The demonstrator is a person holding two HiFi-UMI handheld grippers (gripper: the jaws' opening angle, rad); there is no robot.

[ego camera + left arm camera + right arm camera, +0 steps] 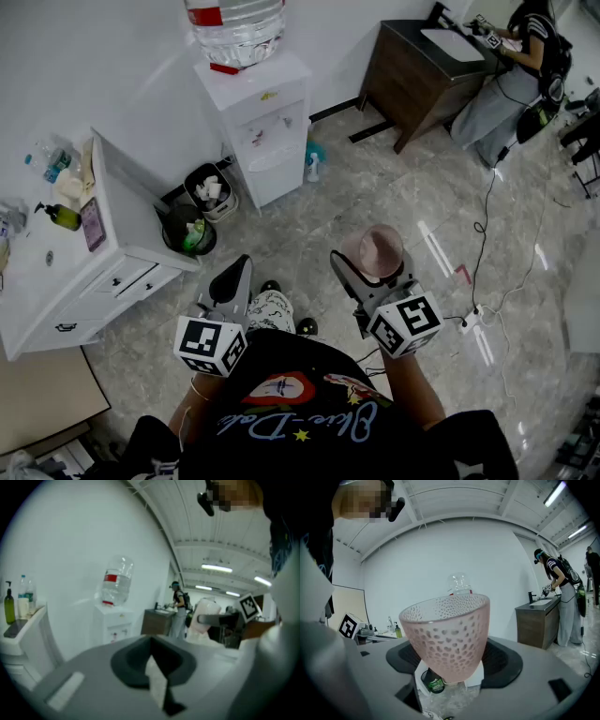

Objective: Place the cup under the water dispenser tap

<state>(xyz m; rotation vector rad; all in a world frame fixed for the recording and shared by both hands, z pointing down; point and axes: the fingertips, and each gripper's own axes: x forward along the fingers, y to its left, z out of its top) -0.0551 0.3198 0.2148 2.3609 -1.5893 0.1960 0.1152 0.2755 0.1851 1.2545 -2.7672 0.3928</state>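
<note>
The white water dispenser (255, 127) with its clear bottle (234, 23) stands against the far wall, its tap recess (265, 141) empty. A pink dimpled cup (380, 251) hangs upright above the floor, and my right gripper (371, 270) is shut on it. In the right gripper view the cup (447, 639) fills the middle between the jaws and hides most of the dispenser; only the bottle top (459, 582) shows. My left gripper (234, 278) is shut and holds nothing. In the left gripper view it (152, 660) points at the dispenser (111, 625), with the cup (206, 616) to the right.
A white cabinet (112, 234) with bottles on top stands at the left. Two bins (199, 214) sit between it and the dispenser, and a spray bottle (312, 164) stands at the dispenser's right. At the far right a person (511, 80) stands by a dark sink cabinet (417, 75); cables (487, 244) cross the floor.
</note>
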